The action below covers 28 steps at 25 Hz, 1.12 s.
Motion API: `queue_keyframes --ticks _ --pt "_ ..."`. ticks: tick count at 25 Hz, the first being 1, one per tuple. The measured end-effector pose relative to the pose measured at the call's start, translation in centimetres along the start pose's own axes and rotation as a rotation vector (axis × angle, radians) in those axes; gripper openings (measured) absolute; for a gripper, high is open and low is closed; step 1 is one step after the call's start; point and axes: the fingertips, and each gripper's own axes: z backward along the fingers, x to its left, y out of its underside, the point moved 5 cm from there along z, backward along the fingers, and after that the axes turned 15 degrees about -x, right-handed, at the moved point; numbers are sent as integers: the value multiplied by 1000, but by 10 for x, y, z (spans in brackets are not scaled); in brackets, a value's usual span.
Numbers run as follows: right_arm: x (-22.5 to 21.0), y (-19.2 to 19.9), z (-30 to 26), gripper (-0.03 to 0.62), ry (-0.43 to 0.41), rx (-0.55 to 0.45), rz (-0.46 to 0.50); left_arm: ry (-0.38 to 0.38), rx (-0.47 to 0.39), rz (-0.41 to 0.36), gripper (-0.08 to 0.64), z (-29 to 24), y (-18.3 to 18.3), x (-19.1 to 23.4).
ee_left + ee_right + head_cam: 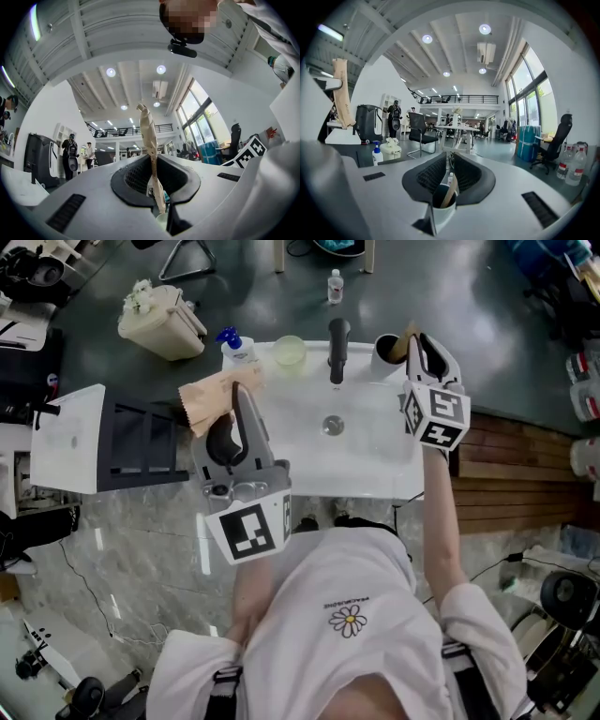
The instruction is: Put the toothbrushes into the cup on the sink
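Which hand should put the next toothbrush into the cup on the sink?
Probably left. The left gripper is shut on a wrapped toothbrush over the sink's left edge. The right gripper sits at the cup, where a second toothbrush already stands.

White T-shirt [309,615] with a small daisy print [350,620], dark shoulder straps [223,688], pale grey left gripper [241,401] and right gripper [419,343] — black-and-white marker cubes [248,531], black ribbed fingers [429,174]

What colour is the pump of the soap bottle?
The pump is blue; the head view shows it best.
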Motion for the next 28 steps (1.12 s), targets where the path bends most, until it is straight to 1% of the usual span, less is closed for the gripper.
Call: queue_keyframes --ticks 3,6,10,14,17,19,22,24,28 --pt "2 -32 2 16 -1 -69 77 8 -15 1 37 -1 -3 0" --pt "6 -64 11 16 -6 -149 109 12 -27 10 37 -1 -8 -1" --pt "17 -97 34 15 -14 -249 93 17 -42 15 37 -1 -13 -1" --pt "33 -116 66 15 -1 -317 51 22 -58 18 37 2 -17 2" --pt "44 -118 86 14 4 -330 47 27 -73 17 37 4 -18 3" --pt "55 -116 95 11 -8 -331 66 24 -61 33 37 5 -17 2" --pt "70 -103 112 11 -24 -283 93 16 -42 67 37 8 -16 1" --pt "78 -96 122 11 -25 -267 73 24 -40 68 37 10 -13 0" --pt "88 -94 129 11 -29 -268 45 36 -27 74 37 13 -8 -1"
